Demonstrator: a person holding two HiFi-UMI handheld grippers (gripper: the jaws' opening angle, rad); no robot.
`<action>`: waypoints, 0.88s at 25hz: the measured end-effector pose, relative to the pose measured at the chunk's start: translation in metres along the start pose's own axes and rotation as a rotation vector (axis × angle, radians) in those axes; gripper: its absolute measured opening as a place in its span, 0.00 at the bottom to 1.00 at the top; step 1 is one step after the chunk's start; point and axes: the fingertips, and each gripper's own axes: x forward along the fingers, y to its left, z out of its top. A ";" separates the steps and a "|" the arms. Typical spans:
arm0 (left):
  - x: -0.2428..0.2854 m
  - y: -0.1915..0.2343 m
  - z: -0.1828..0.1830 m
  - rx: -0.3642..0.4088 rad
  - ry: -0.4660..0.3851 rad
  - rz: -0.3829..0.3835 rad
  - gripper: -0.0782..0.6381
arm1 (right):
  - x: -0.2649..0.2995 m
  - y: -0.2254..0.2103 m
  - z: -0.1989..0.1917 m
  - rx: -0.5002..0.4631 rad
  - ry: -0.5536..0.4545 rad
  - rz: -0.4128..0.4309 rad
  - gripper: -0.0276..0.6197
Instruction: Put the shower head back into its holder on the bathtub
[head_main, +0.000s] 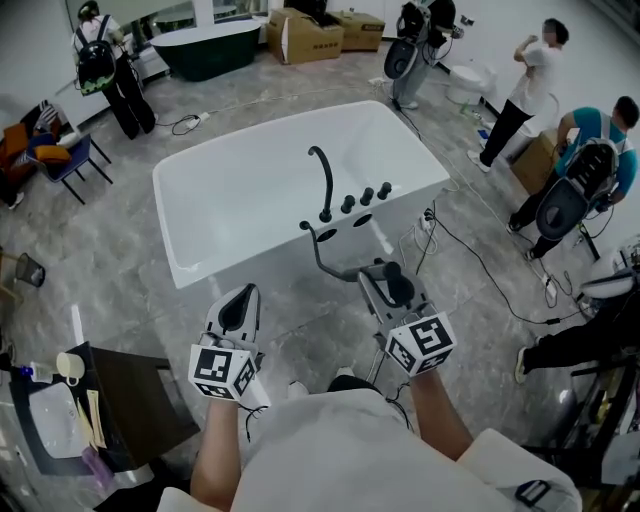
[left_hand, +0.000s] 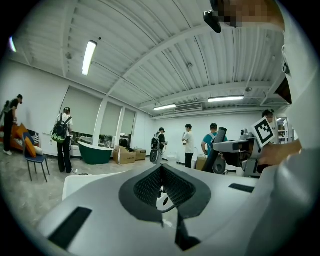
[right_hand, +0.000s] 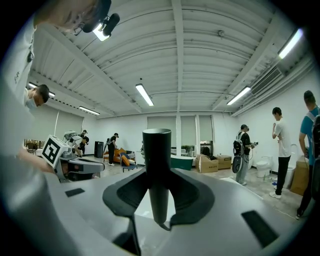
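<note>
A white bathtub (head_main: 250, 135) stands ahead in the head view, with a black curved faucet (head_main: 322, 180) and three black knobs (head_main: 366, 195) on its near deck. Two dark oval openings (head_main: 326, 236) sit in the deck just in front of them. My right gripper (head_main: 385, 278) (right_hand: 159, 172) is shut on the black shower head (head_main: 397, 285) (right_hand: 156, 150), which stands upright between the jaws just short of the tub's near side. Its dark hose (head_main: 322, 258) curves back to the deck. My left gripper (head_main: 238, 300) (left_hand: 161, 170) is shut and empty, left of the right one.
A dark green tub (head_main: 210, 45) and cardboard boxes (head_main: 305, 35) stand at the back. Cables (head_main: 470, 250) trail over the floor right of the tub. People stand at the right (head_main: 590, 170) and far left (head_main: 105, 60). A dark table (head_main: 130, 400) is at my lower left.
</note>
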 end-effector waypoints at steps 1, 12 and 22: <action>-0.002 0.002 -0.001 -0.004 -0.001 0.000 0.12 | 0.001 0.002 0.000 -0.001 0.001 -0.001 0.27; -0.003 0.007 -0.008 -0.012 0.007 -0.013 0.12 | 0.004 0.008 0.005 -0.014 0.006 -0.004 0.27; 0.014 0.015 -0.012 -0.007 0.035 -0.012 0.12 | 0.022 -0.008 0.002 0.007 0.009 -0.005 0.27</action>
